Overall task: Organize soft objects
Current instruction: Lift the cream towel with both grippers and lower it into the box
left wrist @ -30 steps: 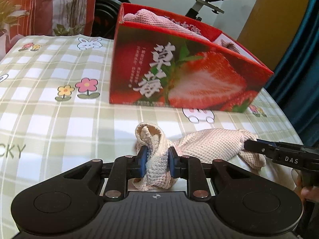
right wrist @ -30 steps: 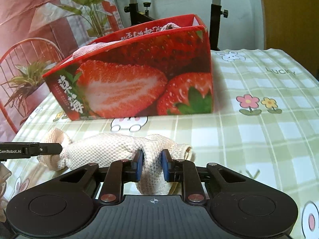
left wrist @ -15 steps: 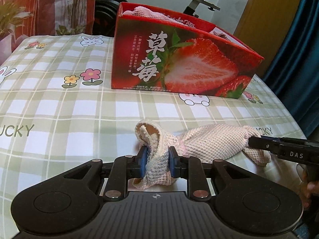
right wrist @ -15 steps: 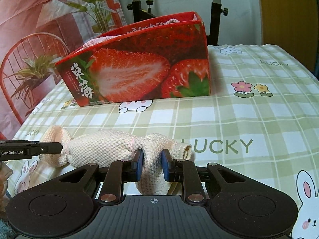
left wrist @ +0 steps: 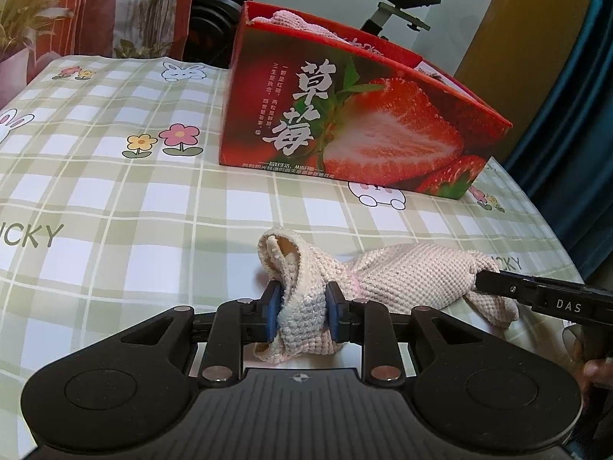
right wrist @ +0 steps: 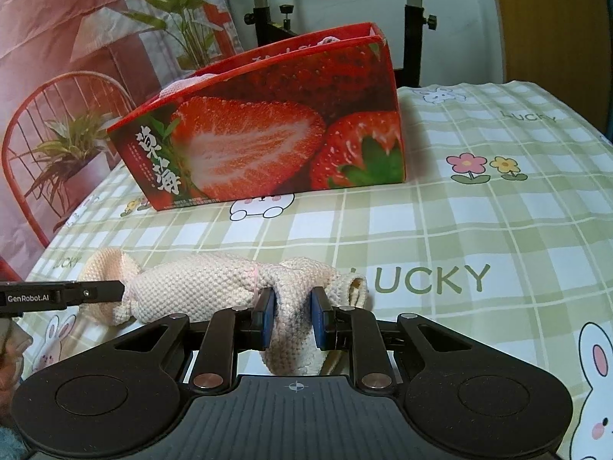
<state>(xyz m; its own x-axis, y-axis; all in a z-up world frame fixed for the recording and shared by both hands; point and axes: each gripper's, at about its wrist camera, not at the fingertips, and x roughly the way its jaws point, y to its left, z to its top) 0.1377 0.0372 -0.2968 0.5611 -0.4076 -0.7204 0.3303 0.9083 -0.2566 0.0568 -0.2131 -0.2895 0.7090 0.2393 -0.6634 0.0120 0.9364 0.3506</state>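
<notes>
Up close from the left wrist, pale pink waffle-knit cloth (left wrist: 402, 280) bunched on the checked table (left wrist: 115, 191), one end clamped in the left gripper (left wrist: 302, 316) jaws, from the right wrist, its other end (right wrist: 214, 287) clamped in the right gripper (right wrist: 293, 322) jaws, strawberry box (right wrist: 268, 145) behind.

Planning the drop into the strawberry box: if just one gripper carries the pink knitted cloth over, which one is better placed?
Marginally the right. Both the left gripper and right gripper are shut on opposite ends of the pink knitted cloth. In the right wrist view, the strawberry box rim looks lower, though that is uncertain.
</notes>
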